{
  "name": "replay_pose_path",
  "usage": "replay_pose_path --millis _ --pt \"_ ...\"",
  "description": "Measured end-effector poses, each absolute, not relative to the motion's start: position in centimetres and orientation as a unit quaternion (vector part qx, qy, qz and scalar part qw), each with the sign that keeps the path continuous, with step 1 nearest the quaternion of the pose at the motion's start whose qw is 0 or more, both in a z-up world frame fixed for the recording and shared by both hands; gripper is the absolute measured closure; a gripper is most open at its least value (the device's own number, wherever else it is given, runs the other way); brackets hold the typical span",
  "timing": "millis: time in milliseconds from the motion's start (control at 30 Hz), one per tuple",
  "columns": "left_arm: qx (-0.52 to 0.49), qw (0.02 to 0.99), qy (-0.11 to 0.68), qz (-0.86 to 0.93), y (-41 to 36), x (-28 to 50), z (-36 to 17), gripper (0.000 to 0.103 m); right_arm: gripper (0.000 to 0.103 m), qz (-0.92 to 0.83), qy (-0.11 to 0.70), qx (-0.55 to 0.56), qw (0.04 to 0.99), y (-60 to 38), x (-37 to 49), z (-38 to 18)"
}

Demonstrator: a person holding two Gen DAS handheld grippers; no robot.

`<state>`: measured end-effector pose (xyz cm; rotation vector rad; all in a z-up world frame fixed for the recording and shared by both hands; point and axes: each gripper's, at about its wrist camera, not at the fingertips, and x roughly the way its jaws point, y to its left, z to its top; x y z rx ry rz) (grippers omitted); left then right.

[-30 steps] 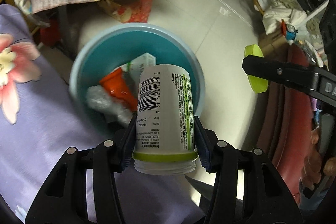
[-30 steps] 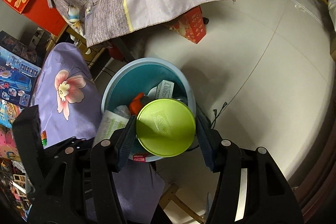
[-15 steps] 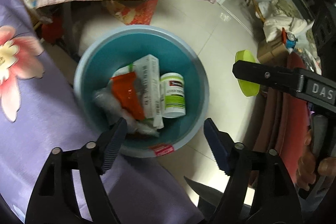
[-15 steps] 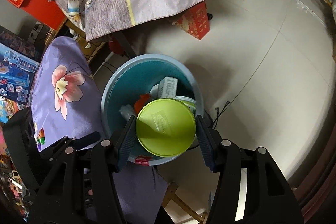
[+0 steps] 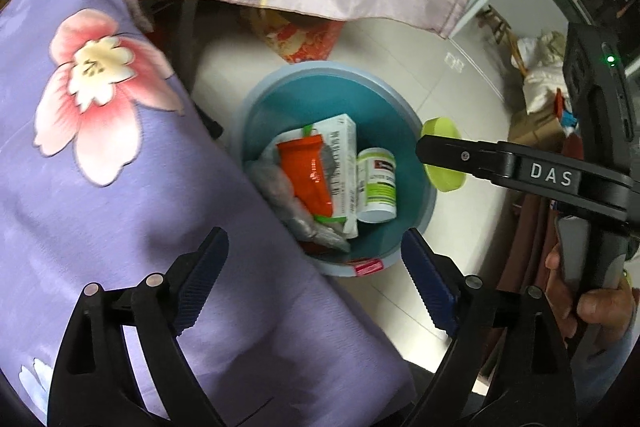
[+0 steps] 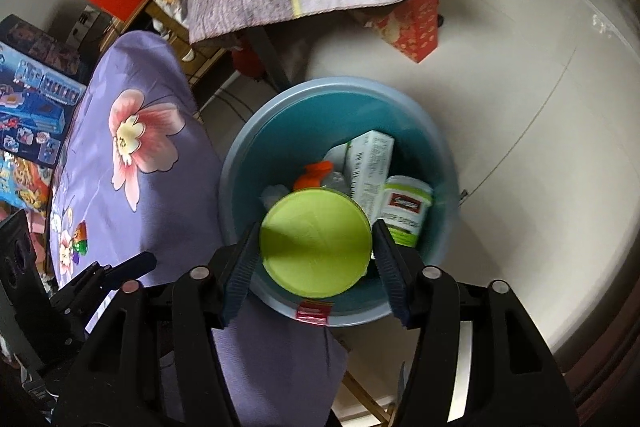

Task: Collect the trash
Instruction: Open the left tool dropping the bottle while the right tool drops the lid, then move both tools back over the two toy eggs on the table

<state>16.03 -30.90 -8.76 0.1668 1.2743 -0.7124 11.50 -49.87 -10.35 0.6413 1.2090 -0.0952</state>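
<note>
Right claw (image 6: 314,259): jaws opening, the green lid (image 6: 315,242) between them, over the bin (image 6: 436,147).
Left claw (image 5: 314,281): jaws opening wide, nothing between them.
Lid: looks light, stiff and smooth; hold it by its round edge.
Bin: on the floor, beside the purple cloth (image 5: 100,187); holds a bottle (image 5: 377,184), a box (image 5: 342,163), an orange pack (image 5: 306,173).

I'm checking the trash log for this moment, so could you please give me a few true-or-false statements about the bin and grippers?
1. The white bottle lies inside the bin. True.
2. The left gripper holds the bottle. False: its opening jaws have nothing between them.
3. The green lid is between the right gripper's jaws, above the bin. True.
4. The bin holds only the bottle. False: an orange packet and a white box lie there too.
</note>
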Motion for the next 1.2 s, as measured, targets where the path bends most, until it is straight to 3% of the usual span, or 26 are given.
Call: replay_pose_path --millis 167,433,800,867,1200 --pt "0.061 0.748 0.584 -0.309 -29.2 16.5 -8.6 0.013 0.029 -0.046 0.561 0.301 0.77 -49.6 11.5 -10.7" --pt "0.051 0.755 0.584 -0.296 -27.3 16.4 -8.2 0.012 0.021 -0.061 0.565 0.316 0.76 -50.0 10.4 -10.9" --pt "0.046 0.764 0.574 -0.292 -24.9 15.3 -7.2 0.011 0.02 -0.066 0.568 0.306 0.762 -47.9 9.9 -9.5" --pt "0.044 0.768 0.57 -0.289 -23.8 15.1 -6.9 0.009 0.016 -0.063 0.57 0.296 0.764 -46.8 10.0 -9.1" --pt "0.02 0.791 0.555 -0.259 -15.9 14.8 -5.9 0.007 0.016 -0.032 0.576 0.257 0.775 -38.9 11.9 -7.4"
